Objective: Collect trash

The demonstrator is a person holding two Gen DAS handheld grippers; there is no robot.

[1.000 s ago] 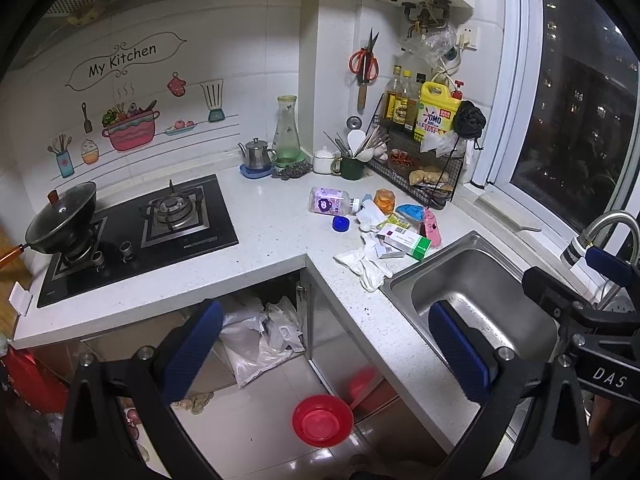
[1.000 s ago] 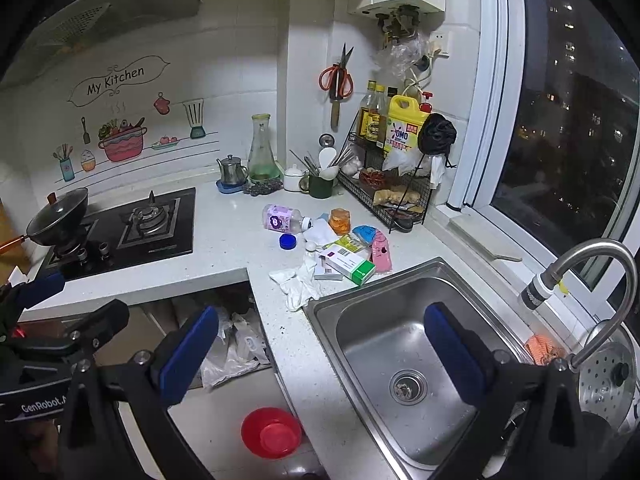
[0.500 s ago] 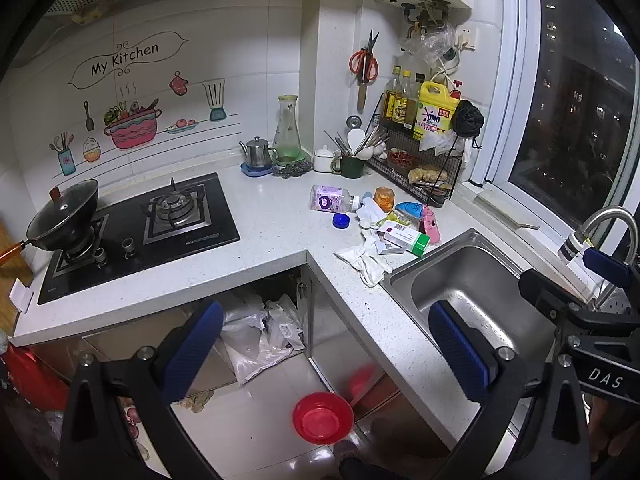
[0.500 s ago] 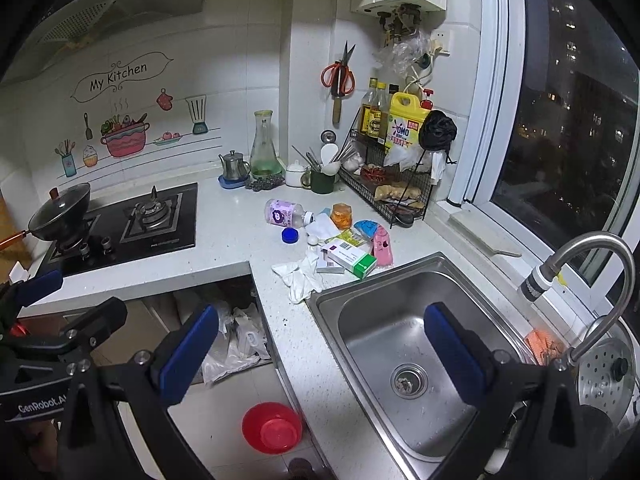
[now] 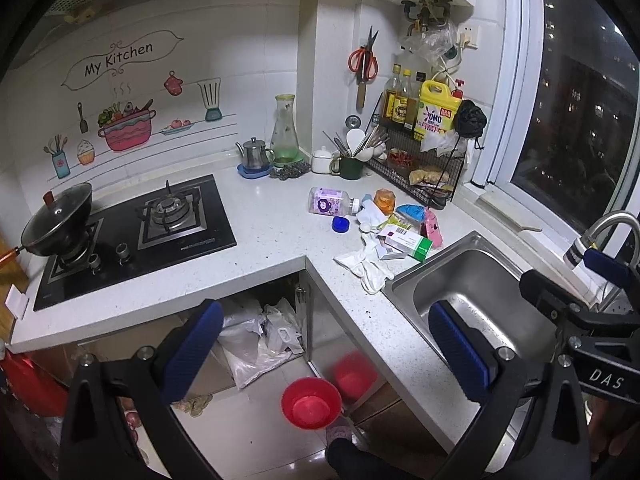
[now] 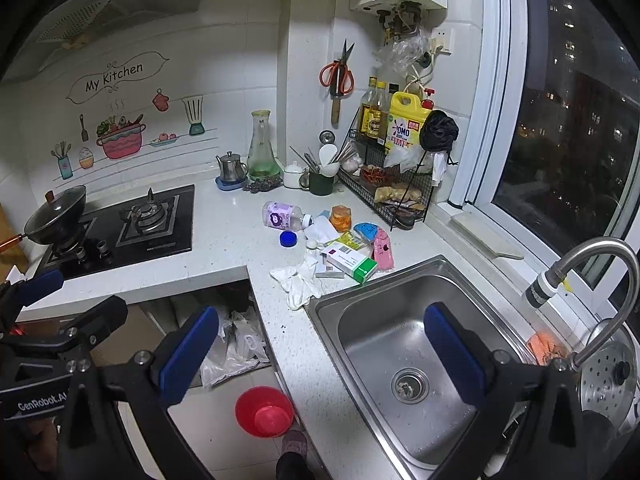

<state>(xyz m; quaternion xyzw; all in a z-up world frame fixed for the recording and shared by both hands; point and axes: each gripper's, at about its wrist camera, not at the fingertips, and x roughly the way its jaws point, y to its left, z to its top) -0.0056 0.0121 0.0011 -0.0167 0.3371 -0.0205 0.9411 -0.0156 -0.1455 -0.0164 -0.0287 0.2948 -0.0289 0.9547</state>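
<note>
White glove (image 6: 297,283) hung near sink (image 6: 404,364) edge, could slip in; both grippers (image 5: 326,352) (image 6: 320,354) wide apart, empty.

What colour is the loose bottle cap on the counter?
Blue; the bottle cap shows best in the right wrist view, beside the tipped bottle.

A lidded wok (image 5: 56,220) is being carried by the left burner of the black gas hob (image 5: 136,236). A steel kettle (image 5: 254,154) and a glass carafe (image 5: 285,132) are being kept against the tiled wall. Red-handled scissors (image 5: 363,60) are being hung above a wire rack (image 5: 416,176), where a yellow detergent jug (image 5: 436,110) is being stored. A curved faucet (image 6: 592,276) is being held over the steel sink (image 6: 404,344).
</note>
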